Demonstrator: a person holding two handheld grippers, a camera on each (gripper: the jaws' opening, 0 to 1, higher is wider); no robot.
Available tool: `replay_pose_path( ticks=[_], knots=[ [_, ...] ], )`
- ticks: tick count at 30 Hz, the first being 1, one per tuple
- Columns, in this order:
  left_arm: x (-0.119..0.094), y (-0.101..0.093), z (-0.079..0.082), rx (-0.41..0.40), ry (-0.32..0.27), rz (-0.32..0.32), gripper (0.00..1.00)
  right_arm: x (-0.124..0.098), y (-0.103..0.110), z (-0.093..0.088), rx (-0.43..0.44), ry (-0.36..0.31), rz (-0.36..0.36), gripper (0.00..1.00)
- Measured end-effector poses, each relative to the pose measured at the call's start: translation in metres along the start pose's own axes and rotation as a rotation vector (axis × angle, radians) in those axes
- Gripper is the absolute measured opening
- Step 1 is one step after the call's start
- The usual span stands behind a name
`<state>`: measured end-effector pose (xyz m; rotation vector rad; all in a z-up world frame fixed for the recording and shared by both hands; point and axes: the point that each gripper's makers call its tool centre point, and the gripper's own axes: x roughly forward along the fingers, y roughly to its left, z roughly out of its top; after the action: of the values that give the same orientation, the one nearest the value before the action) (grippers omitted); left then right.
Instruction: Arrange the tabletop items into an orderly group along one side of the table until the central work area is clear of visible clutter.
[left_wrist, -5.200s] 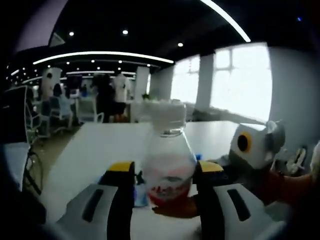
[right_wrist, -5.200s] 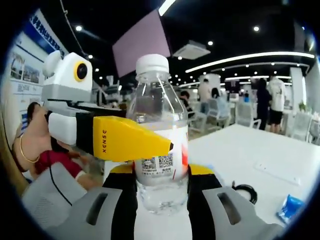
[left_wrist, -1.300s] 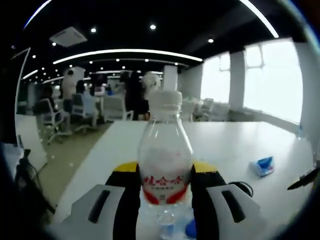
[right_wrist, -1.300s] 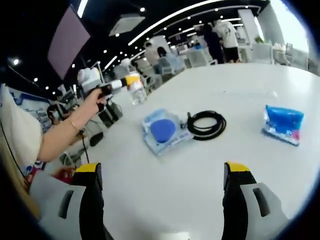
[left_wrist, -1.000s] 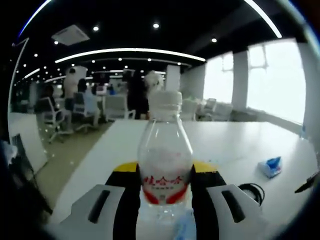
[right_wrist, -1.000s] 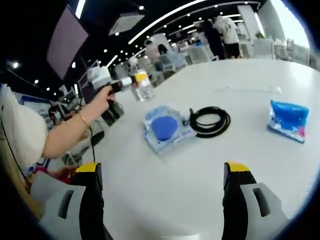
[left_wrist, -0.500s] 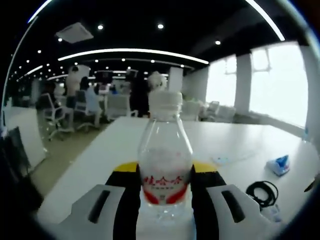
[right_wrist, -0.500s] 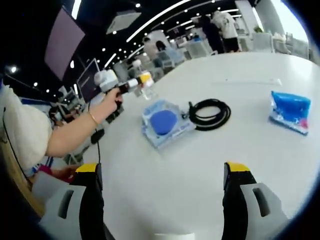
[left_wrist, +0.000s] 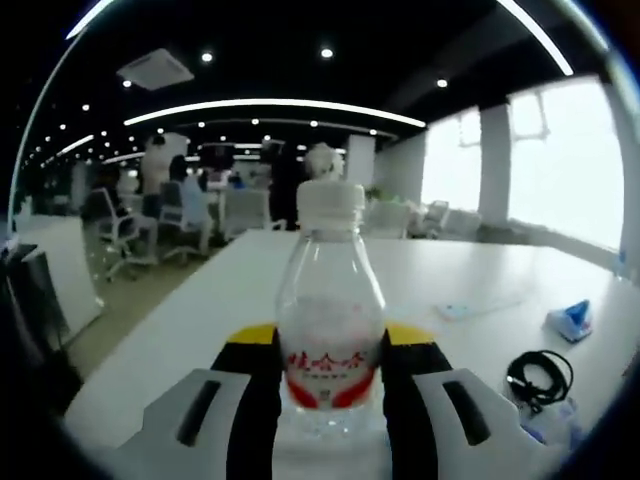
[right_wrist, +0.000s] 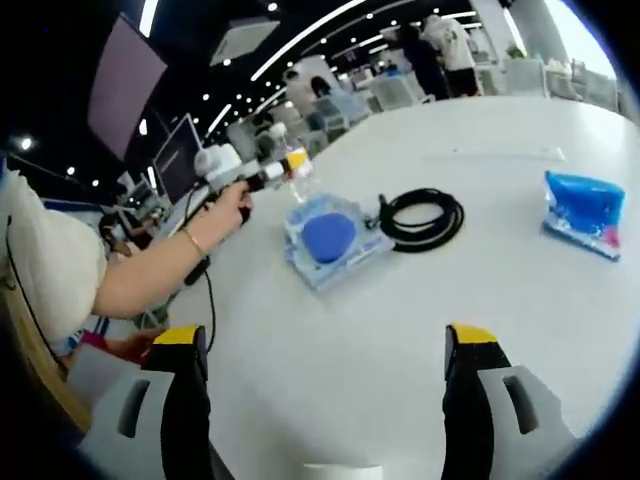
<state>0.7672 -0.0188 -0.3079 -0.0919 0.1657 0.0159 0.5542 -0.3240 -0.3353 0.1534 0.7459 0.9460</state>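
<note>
The left gripper (left_wrist: 330, 375) clamps the water bottle (left_wrist: 330, 330) near the table's (right_wrist: 420, 330) edge; right gripper (right_wrist: 325, 400) jaws apart, empty; blue-lidded box (right_wrist: 330, 240), coiled cable (right_wrist: 420, 220) and blue packet (right_wrist: 585, 212) remain mid-table, unsorted.

Bench items: one bottle, one clear case, one cable coil, one blue packet.

The bottle (left_wrist: 330, 320) was clear plastic with a white cap and a red-and-white label, upright, clamped between the yellow-tipped jaws of the left tool (left_wrist: 330, 365); in the right gripper view it (right_wrist: 293, 165) sat small at the bench's far edge. The clear square case with a blue round insert (right_wrist: 333, 240) lay flat on the white bench (right_wrist: 400, 330). The black cable coil (right_wrist: 422, 218) lay just beside the case, apparently touching its corner. The blue packet (right_wrist: 588, 212) lay well apart from the coil, toward the opposite side.
</note>
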Motion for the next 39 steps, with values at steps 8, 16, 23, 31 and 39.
replay_pose_path(
  ticks=[8, 16, 23, 31, 39],
  knots=[
    [-0.006, -0.012, -0.003, 0.058, 0.000, 0.004, 0.36, -0.001, 0.000, -0.001, 0.007, 0.007, 0.003, 0.97],
    [-0.011, -0.015, -0.006, 0.090, 0.018, 0.023, 0.36, -0.004, 0.001, 0.004, 0.011, 0.002, 0.001, 0.97],
    [-0.015, -0.017, -0.007, 0.086, 0.039, 0.016, 0.37, -0.005, 0.002, 0.007, 0.012, -0.002, -0.005, 0.97],
    [-0.019, -0.023, 0.010, 0.093, 0.016, -0.015, 0.48, -0.008, -0.002, 0.011, 0.019, -0.014, -0.022, 0.97],
    [-0.028, -0.019, 0.008, 0.093, 0.047, 0.001, 0.68, -0.011, -0.001, 0.018, 0.026, -0.039, -0.032, 0.98]
  ],
)
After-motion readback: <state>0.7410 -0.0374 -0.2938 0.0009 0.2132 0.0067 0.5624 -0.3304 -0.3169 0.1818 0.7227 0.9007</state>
